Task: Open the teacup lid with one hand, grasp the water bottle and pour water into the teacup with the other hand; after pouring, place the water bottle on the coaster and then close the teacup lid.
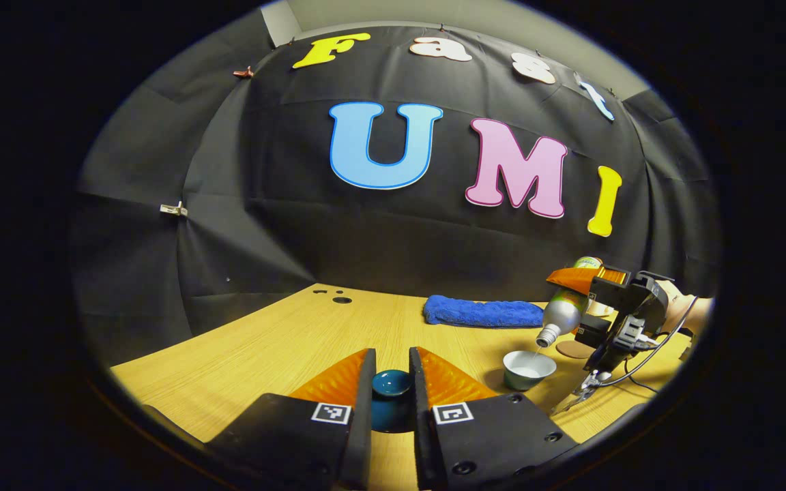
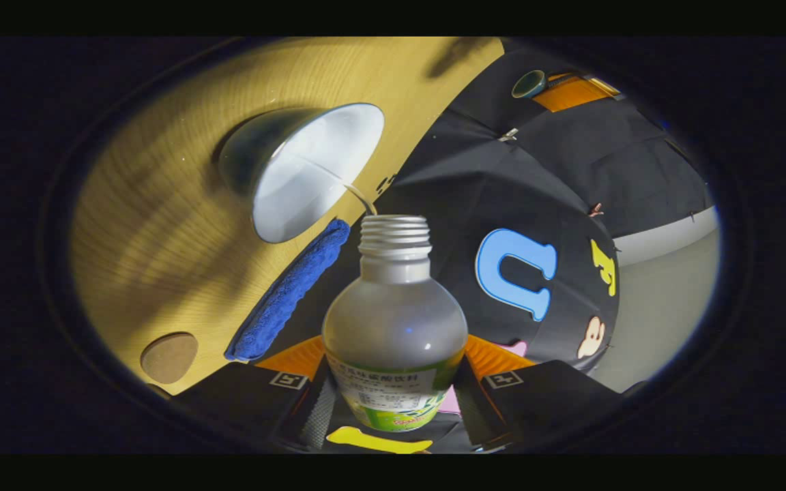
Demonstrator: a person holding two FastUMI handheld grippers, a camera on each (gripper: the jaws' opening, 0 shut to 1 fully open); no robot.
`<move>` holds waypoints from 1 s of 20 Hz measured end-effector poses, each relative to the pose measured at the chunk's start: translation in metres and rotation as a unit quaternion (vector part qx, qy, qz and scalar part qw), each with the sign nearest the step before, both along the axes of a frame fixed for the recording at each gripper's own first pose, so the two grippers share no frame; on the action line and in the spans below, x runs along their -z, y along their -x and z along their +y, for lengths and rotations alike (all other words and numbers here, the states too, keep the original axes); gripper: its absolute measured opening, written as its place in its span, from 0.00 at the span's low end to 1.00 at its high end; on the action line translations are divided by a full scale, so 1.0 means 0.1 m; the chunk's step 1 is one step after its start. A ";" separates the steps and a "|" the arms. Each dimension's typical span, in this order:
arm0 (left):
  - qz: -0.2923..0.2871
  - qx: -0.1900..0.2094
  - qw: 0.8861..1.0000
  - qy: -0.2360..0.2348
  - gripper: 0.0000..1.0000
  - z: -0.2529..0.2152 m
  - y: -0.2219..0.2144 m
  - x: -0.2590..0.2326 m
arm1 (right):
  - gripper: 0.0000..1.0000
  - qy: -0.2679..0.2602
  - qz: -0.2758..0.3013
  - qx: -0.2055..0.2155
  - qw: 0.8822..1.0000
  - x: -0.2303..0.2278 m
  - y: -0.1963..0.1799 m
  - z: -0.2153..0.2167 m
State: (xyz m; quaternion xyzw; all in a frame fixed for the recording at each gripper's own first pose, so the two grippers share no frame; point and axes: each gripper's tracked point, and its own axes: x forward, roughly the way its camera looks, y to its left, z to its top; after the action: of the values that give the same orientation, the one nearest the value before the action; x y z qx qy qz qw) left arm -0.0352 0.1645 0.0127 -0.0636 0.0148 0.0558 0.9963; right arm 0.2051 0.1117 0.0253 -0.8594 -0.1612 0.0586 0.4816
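My left gripper is shut on the dark teal teacup lid, held low over the near table. To its right the pale teacup stands uncovered on the table. My right gripper is shut on the body of the water bottle. The uncapped bottle is tilted mouth-down over the cup. A thin stream of water runs from its neck into the teacup. The round brown coaster lies just behind the cup, and the coaster is bare.
A folded blue towel lies along the back of the wooden table, beyond the cup. Small holes mark the table's far left corner. A hand and a cable trail behind the right gripper.
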 end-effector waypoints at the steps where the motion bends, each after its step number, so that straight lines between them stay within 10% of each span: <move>1: -0.003 0.000 1.000 0.000 0.30 0.00 0.00 -0.02 | 0.78 0.001 0.000 -0.003 1.000 0.01 0.01 0.02; 20: -0.005 -0.001 1.000 -0.005 0.29 -0.02 0.04 -0.09 | 0.78 0.013 -0.036 -0.028 0.999 -0.27 0.09 0.17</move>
State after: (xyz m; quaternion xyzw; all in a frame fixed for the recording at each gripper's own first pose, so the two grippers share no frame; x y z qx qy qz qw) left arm -0.0391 0.1630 0.0220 -0.0588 0.0091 0.0568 0.9966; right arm 0.1962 0.1292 0.0527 -0.8625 -0.2019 0.0432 0.4621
